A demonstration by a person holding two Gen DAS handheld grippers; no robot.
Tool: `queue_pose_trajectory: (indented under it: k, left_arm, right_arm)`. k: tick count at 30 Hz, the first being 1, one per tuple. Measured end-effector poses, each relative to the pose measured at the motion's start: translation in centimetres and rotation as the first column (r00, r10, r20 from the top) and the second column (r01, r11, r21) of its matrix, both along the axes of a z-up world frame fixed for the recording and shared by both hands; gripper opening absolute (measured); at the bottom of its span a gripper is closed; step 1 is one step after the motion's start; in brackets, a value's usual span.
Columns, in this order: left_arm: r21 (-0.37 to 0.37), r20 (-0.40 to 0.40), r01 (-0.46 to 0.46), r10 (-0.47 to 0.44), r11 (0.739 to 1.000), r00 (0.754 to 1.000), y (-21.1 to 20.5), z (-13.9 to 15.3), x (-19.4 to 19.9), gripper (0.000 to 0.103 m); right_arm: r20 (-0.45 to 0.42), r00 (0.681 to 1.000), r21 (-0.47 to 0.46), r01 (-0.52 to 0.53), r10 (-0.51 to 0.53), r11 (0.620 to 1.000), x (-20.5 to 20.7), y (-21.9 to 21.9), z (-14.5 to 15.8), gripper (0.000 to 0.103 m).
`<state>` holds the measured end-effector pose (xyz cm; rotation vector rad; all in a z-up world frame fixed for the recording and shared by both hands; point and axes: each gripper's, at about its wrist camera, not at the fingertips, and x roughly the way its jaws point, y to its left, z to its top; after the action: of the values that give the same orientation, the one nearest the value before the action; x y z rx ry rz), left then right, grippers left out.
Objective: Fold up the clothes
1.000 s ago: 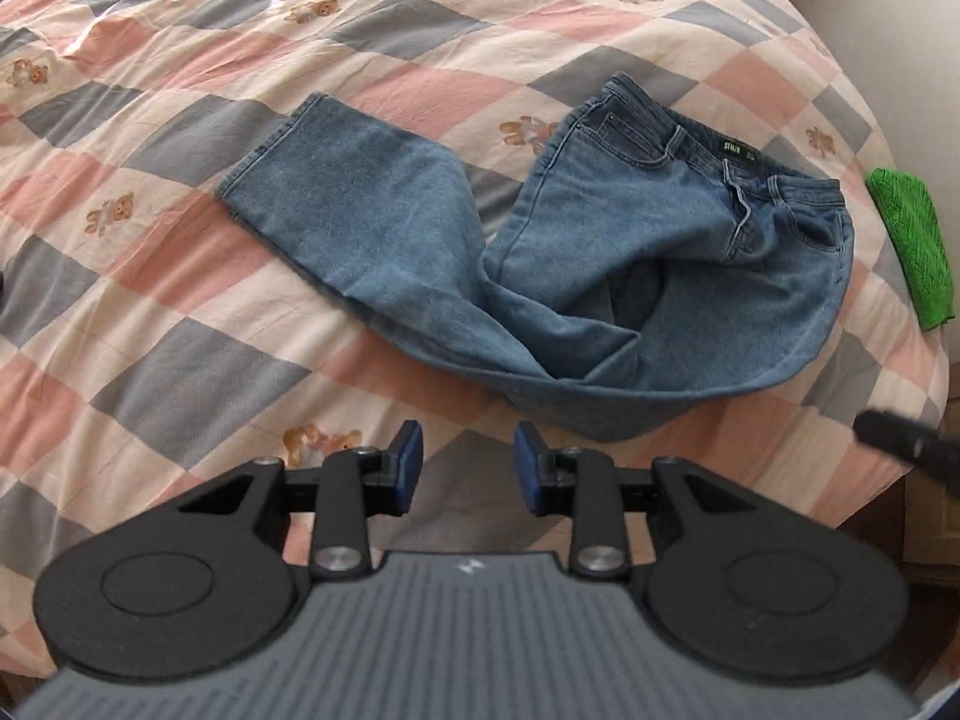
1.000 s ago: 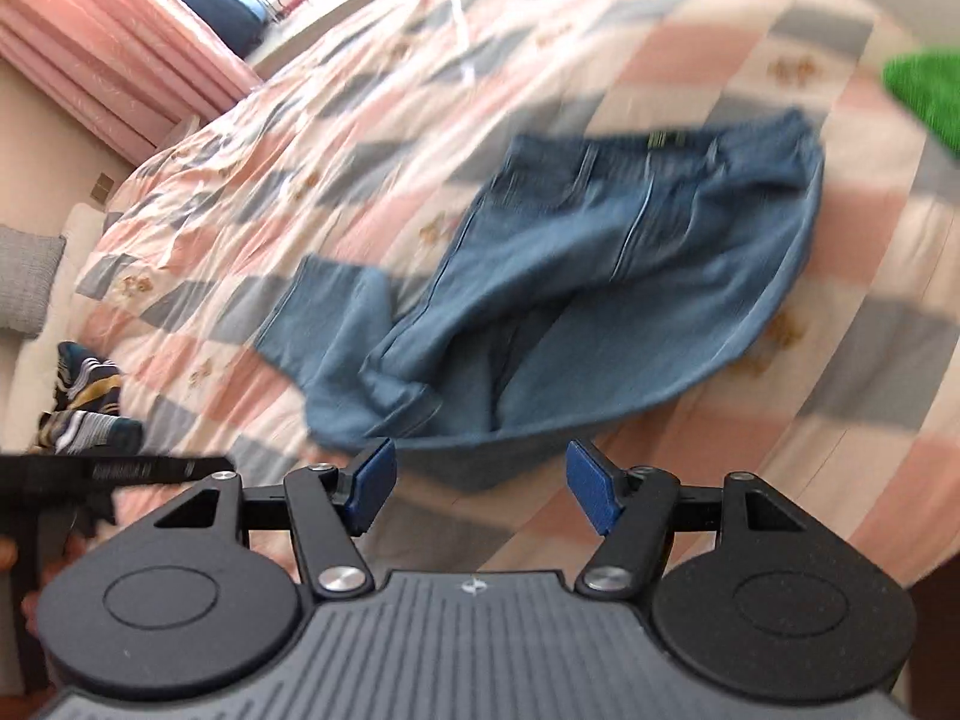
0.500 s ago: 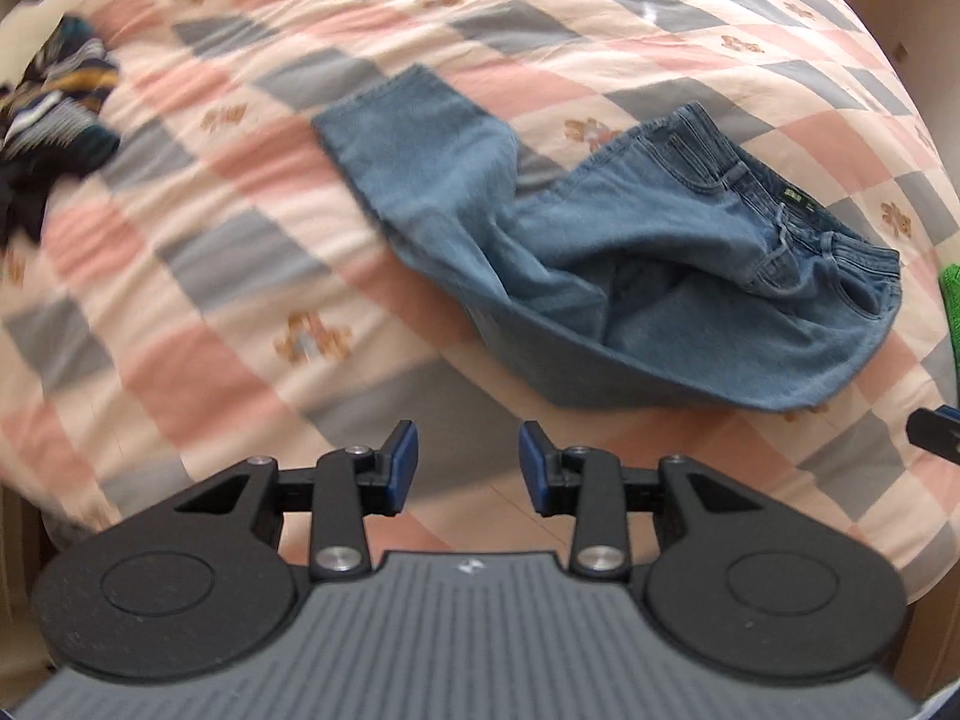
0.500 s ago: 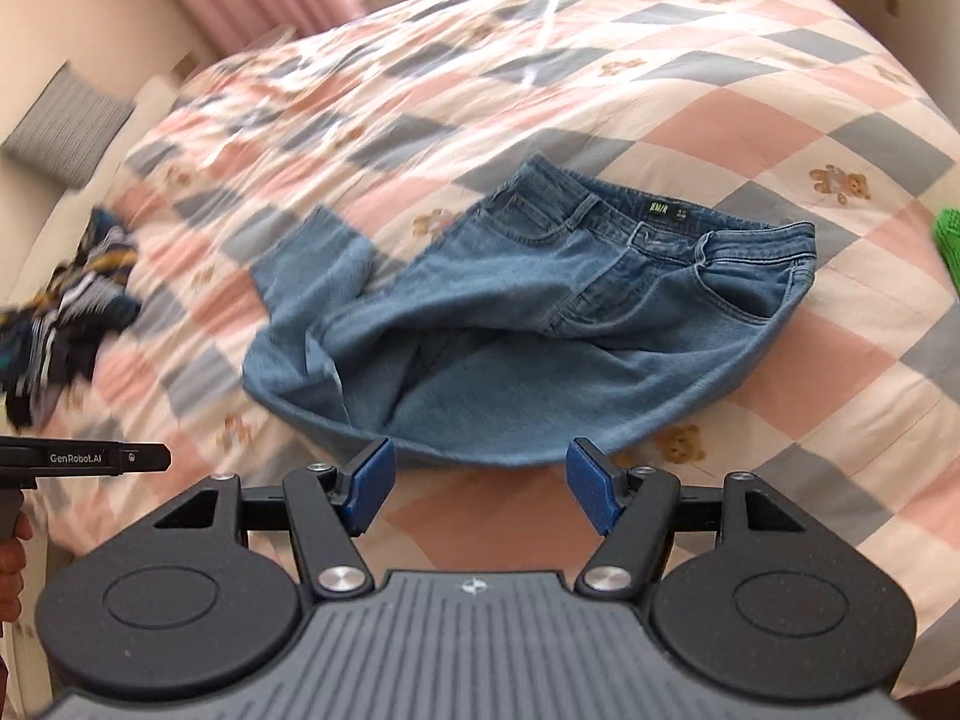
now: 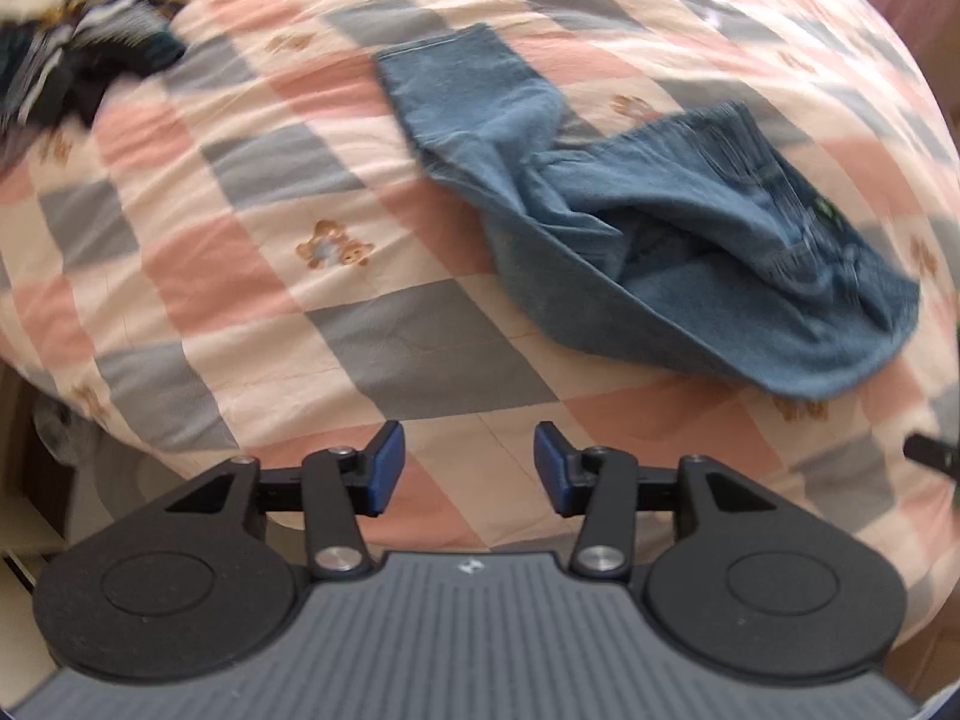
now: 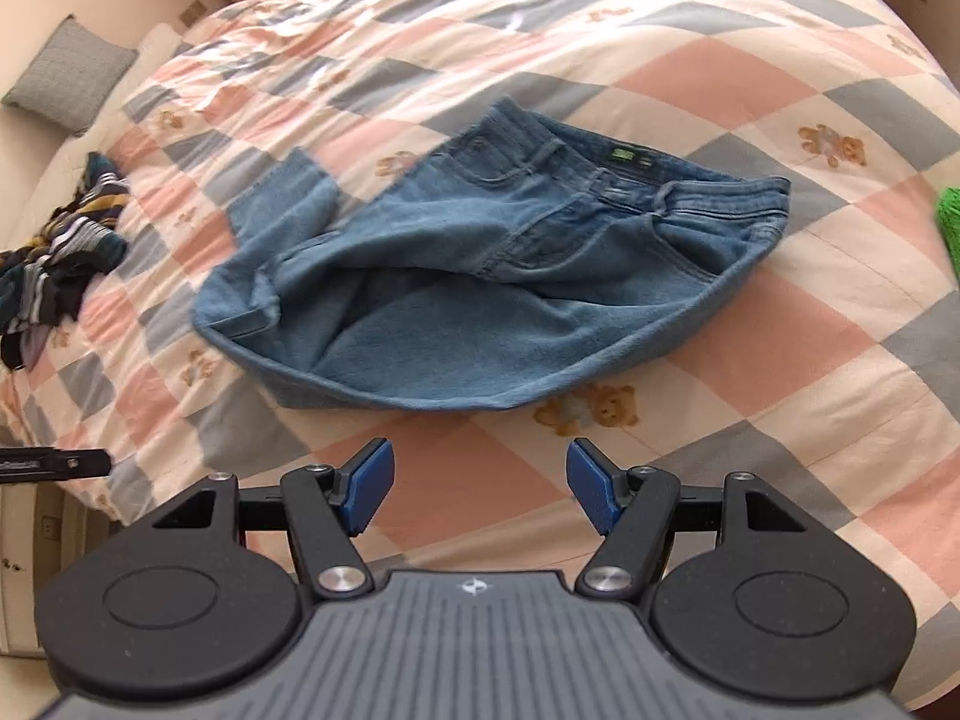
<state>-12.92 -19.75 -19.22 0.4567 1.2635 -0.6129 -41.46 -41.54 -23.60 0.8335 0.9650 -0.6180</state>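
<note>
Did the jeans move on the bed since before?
No. The jeans lie crumpled on the same checks of the quilt, beside the same bear print; only the cameras swung.

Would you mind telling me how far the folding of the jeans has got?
Partly done: the jeans lie on the quilt roughly doubled over, one leg end sticking out to the side. In hand: nothing, since the left gripper and right gripper are both open, short of the denim. Left: tidying the loose leg and finishing the fold; the striped garment looks untouched.
</note>
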Motion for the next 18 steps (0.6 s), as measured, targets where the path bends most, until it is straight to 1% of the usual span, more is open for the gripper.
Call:
queue_pose_trajectory:
  k: [1, 3, 4, 6, 8, 12, 15, 16, 18]
  left_arm:
    - [-0.015, -0.015, -0.034, 0.034, 0.999, 0.999, 0.5, -0.3, 0.9, 0.052]
    - [-0.044, -0.048, -0.104, 0.101, 0.994, 0.994, 1.5, -0.9, 2.8, 0.062]
    - [-0.06, -0.064, -0.136, 0.132, 0.989, 0.989, 1.9, -1.2, 3.7, 0.065]
    - [-0.1, -0.101, -0.2, 0.19, 0.975, 0.977, 2.3, -1.8, 6.1, 0.072]
    - [-0.131, -0.15, -0.264, 0.245, 0.955, 0.958, 2.2, -2.5, 8.7, 0.075]
    - [-0.18, -0.246, -0.366, 0.318, 0.913, 0.916, 1.3, -5.1, 13.8, 0.076]
    - [-0.184, -0.311, -0.419, 0.352, 0.889, 0.883, -0.1, -7.8, 16.8, 0.075]
    - [-0.18, -0.335, -0.438, 0.364, 0.881, 0.869, -0.6, -8.8, 17.7, 0.074]
    - [-0.172, -0.403, -0.485, 0.388, 0.858, 0.829, -1.3, -11.0, 19.2, 0.066]
  right_arm:
    - [-0.004, 1.0, 0.0, 0.018, -0.018, 1.0, -0.3, -0.5, -0.3, 0.069]
    - [-0.005, 0.998, 0.006, 0.059, -0.059, 0.998, -0.9, -1.7, -1.1, 0.069]
    - [-0.002, 0.997, 0.012, 0.081, -0.081, 0.997, -1.3, -2.5, -1.5, 0.069]
    - [0.005, 0.991, 0.019, 0.134, -0.135, 0.991, -2.1, -4.5, -2.3, 0.069]
    - [0.006, 0.981, 0.027, 0.196, -0.196, 0.98, -2.8, -6.6, -3.2, 0.069]
    - [0.008, 0.952, 0.046, 0.304, -0.305, 0.952, -3.4, -10.3, -4.8, 0.069]
    - [0.004, 0.927, 0.059, 0.375, -0.376, 0.925, -3.4, -12.7, -6.4, 0.069]
    - [0.001, 0.916, 0.063, 0.401, -0.402, 0.914, -3.4, -13.2, -6.9, 0.069]
    - [0.002, 0.897, 0.075, 0.44, -0.441, 0.895, -3.3, -13.9, -7.9, 0.069]
